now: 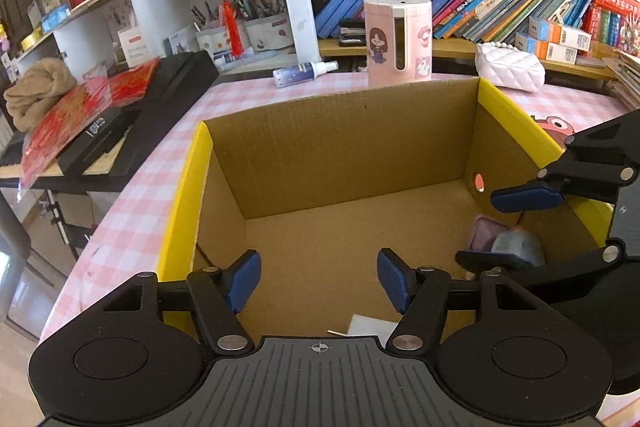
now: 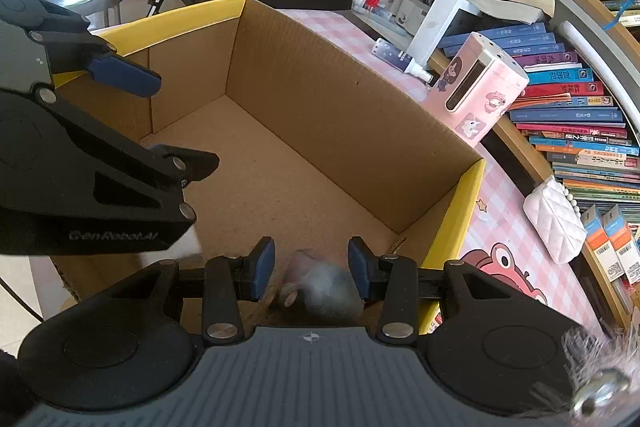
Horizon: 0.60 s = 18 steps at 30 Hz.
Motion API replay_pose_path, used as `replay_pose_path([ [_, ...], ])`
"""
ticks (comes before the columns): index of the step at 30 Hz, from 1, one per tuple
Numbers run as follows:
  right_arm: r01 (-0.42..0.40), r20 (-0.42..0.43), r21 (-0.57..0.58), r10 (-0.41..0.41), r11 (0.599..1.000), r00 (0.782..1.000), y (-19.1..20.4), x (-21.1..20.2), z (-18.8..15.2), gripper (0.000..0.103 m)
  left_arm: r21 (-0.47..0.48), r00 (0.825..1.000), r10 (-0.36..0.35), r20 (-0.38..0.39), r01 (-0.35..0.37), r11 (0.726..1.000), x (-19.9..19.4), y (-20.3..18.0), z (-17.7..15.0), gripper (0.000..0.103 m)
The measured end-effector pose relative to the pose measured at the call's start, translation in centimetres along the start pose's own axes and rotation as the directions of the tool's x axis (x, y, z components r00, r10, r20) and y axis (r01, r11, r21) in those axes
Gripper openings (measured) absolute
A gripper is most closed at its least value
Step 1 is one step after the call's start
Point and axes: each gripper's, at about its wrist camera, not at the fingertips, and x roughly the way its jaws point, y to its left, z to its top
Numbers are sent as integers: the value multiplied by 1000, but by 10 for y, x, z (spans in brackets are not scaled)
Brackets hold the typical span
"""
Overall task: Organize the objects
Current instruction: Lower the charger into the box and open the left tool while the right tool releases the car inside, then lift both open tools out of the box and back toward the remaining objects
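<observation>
An open cardboard box (image 1: 344,131) with yellow edges stands on the pink checked table; it also shows in the right wrist view (image 2: 332,107). My left gripper (image 1: 318,279) is open and empty above the box's near left part. My right gripper (image 2: 311,269) is open over the box's right corner, just above a small blurred grey and pink object (image 2: 324,287) that lies low in the box between the fingers without touching them. That object also shows in the left wrist view (image 1: 504,237), under the right gripper (image 1: 508,227).
A white card (image 1: 370,325) lies on the box floor near me. Behind the box stand a pink canister (image 1: 398,39), a spray bottle (image 1: 304,71) and a white quilted purse (image 1: 510,66). Bookshelves fill the back. A keyboard (image 1: 120,131) with red papers lies left.
</observation>
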Motion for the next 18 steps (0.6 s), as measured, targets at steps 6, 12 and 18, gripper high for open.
replay_pose_path([
  [6, -27, 26, 32, 27, 999, 999, -4, -4, -1, 40, -1, 999, 2, 54, -2, 1000, -11, -4, 2, 73],
  [12, -13, 82, 83, 7, 996, 997, -5, -17, -3, 46, -31, 993, 12, 118, -8, 999, -34, 0, 4, 80],
  [18, 33, 163, 169, -61, 985, 985, -6, -48, -3, 50, -62, 981, 26, 194, -14, 998, -66, 7, 5, 84],
])
